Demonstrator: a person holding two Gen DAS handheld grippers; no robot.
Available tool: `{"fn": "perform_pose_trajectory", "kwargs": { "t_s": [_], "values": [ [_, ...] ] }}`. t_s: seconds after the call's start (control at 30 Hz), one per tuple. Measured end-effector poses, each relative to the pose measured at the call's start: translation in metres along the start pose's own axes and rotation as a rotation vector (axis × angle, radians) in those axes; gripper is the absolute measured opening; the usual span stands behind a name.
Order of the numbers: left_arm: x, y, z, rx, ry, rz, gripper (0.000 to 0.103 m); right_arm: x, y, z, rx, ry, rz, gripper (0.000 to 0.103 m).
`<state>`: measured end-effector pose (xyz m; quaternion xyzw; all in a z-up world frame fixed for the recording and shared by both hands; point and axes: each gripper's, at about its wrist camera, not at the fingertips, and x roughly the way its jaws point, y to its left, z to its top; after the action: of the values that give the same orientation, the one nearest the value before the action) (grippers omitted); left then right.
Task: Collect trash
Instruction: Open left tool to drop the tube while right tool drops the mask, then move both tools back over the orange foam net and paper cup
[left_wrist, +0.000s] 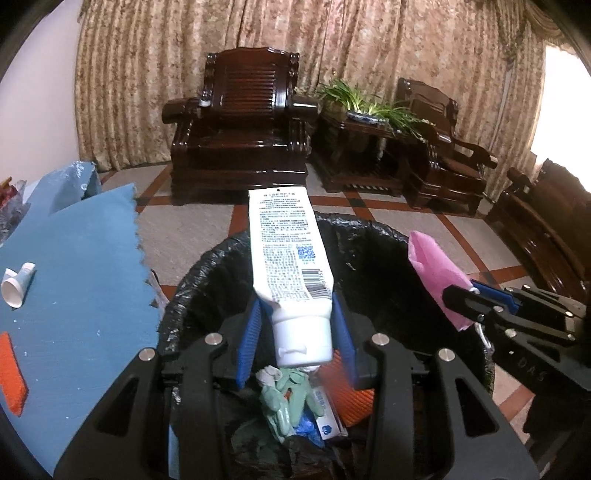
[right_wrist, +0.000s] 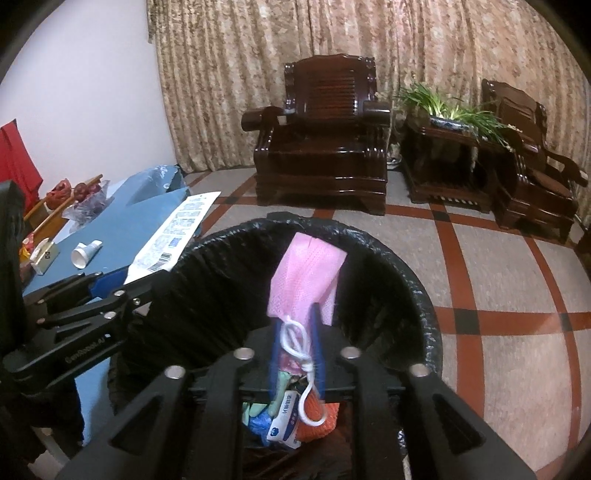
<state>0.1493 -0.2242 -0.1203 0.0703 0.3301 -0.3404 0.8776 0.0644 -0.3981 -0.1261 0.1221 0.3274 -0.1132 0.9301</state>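
Black left gripper (left_wrist: 299, 339), right gripper (right_wrist: 297, 343): blue-padded jaws, silver screws, white lettering.

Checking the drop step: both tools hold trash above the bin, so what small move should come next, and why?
Probably open both and let go: the left tool grips the white tube and the right tool holds the pink mask, both already over the black-lined bin.

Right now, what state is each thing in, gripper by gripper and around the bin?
left gripper: shut on white tube, over bin
right gripper: pink mask between its fingers
bin: bag-lined, partly filled
small tube: lying on blue table
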Motion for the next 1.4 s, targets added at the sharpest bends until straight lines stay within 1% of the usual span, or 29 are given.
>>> {"fn": "perform_pose_trajectory", "kwargs": {
  "t_s": [0.03, 0.07, 0.1, 0.13, 0.17, 0.2, 0.23, 0.27, 0.3, 0.33, 0.37, 0.4, 0.53, 0.67, 0.9, 1.03, 1.3, 1.4],
  "values": [
    [0.000, 0.000, 0.000, 0.001, 0.000, 0.002, 0.039, 0.001, -0.001, 0.000, 0.001, 0.001, -0.004, 0.029],
    [-0.001, 0.001, 0.001, 0.001, -0.003, 0.003, 0.044, 0.001, -0.001, -0.001, 0.001, 0.000, -0.006, 0.031],
    [-0.002, 0.003, 0.003, 0.000, -0.007, 0.006, 0.048, 0.001, -0.002, -0.002, 0.002, -0.001, -0.009, 0.036],
    [-0.004, 0.005, 0.004, -0.003, -0.012, 0.008, 0.055, 0.001, -0.001, -0.002, 0.002, -0.002, -0.010, 0.043],
    [-0.005, 0.007, 0.005, -0.005, -0.017, 0.009, 0.060, 0.001, 0.000, -0.002, 0.001, -0.004, -0.014, 0.048],
    [-0.007, 0.010, 0.006, -0.008, -0.023, 0.012, 0.062, 0.000, 0.000, -0.002, 0.001, -0.008, -0.018, 0.058],
    [-0.008, 0.011, 0.007, -0.011, -0.027, 0.016, 0.064, 0.000, 0.002, -0.002, -0.002, -0.013, -0.022, 0.065],
    [-0.010, 0.013, 0.009, -0.014, -0.030, 0.020, 0.065, -0.001, 0.003, -0.001, -0.004, -0.016, -0.023, 0.069],
    [-0.012, 0.015, 0.010, -0.020, -0.034, 0.025, 0.066, -0.002, 0.004, -0.001, -0.007, -0.021, -0.027, 0.077],
    [-0.015, 0.018, 0.011, -0.024, -0.039, 0.030, 0.069, -0.004, 0.006, 0.000, -0.010, -0.030, -0.031, 0.086],
    [-0.017, 0.021, 0.012, -0.027, -0.045, 0.037, 0.074, -0.006, 0.007, 0.000, -0.012, -0.040, -0.033, 0.091],
    [-0.020, 0.024, 0.013, -0.030, -0.051, 0.047, 0.077, -0.007, 0.008, 0.000, -0.013, -0.046, -0.034, 0.097],
    [-0.040, 0.044, 0.014, -0.053, -0.087, 0.106, 0.090, -0.012, 0.014, 0.005, -0.011, -0.068, -0.020, 0.097],
    [-0.060, 0.066, 0.014, -0.080, -0.106, 0.162, 0.091, -0.014, 0.026, 0.009, -0.026, -0.085, 0.001, 0.097],
    [-0.093, 0.115, 0.008, -0.155, -0.125, 0.269, 0.091, -0.011, 0.062, 0.013, -0.074, -0.088, 0.060, 0.097],
    [-0.112, 0.140, 0.002, -0.190, -0.138, 0.325, 0.091, -0.008, 0.089, 0.017, -0.111, -0.092, 0.105, 0.097],
    [-0.143, 0.179, -0.011, -0.230, -0.151, 0.427, 0.091, 0.003, 0.150, 0.022, -0.210, -0.111, 0.186, 0.097],
    [-0.152, 0.192, -0.016, -0.239, -0.153, 0.463, 0.091, 0.007, 0.166, 0.024, -0.220, -0.116, 0.213, 0.097]
  ]
}}
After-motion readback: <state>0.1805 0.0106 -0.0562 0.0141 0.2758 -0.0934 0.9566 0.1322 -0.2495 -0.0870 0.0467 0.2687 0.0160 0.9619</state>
